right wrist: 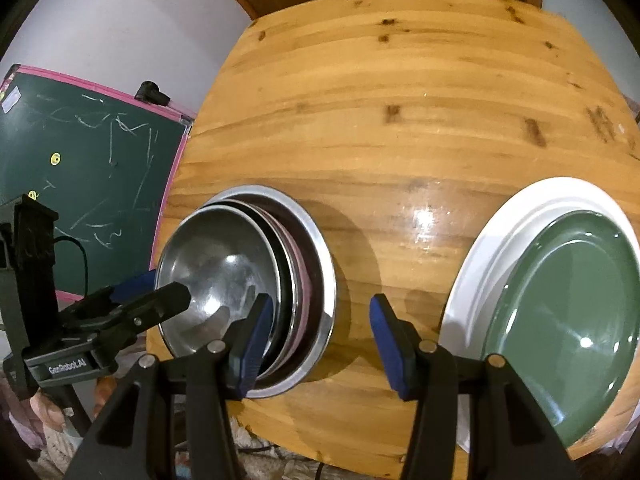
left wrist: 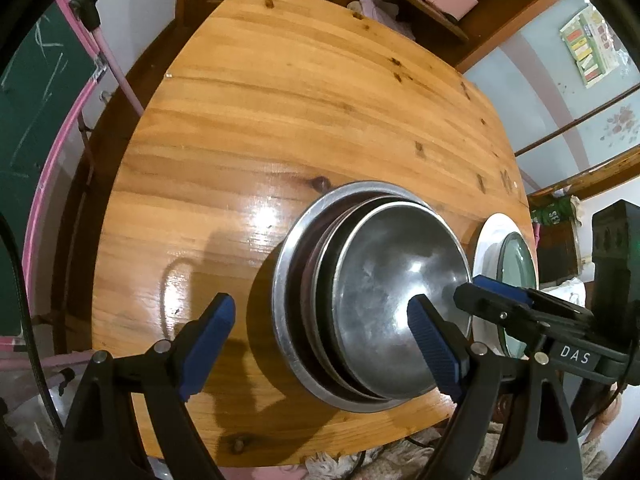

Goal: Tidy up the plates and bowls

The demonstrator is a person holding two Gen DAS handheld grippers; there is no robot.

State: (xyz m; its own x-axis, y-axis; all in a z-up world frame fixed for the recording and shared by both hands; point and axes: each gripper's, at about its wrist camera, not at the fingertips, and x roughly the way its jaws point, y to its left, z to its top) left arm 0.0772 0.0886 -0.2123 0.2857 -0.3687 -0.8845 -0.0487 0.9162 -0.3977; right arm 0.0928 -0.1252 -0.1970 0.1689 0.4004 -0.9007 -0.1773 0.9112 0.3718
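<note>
A stack of nested steel bowls (left wrist: 380, 292) sits on the wooden table (left wrist: 280, 120) near its front edge; it also shows in the right wrist view (right wrist: 240, 280). A green plate (right wrist: 568, 320) lies on a white plate (right wrist: 500, 232) to the right of the bowls. My left gripper (left wrist: 324, 344) is open and empty, its right finger over the top bowl. My right gripper (right wrist: 316, 344) is open and empty, above the table between the bowls and the plates. The right gripper's fingers (left wrist: 504, 300) show in the left view beside the bowls.
A green chalkboard with a pink frame (right wrist: 80, 168) stands left of the table. A wooden shelf (left wrist: 440, 4) with a pink box is behind the far corner. The table's far half (right wrist: 400, 100) is bare wood.
</note>
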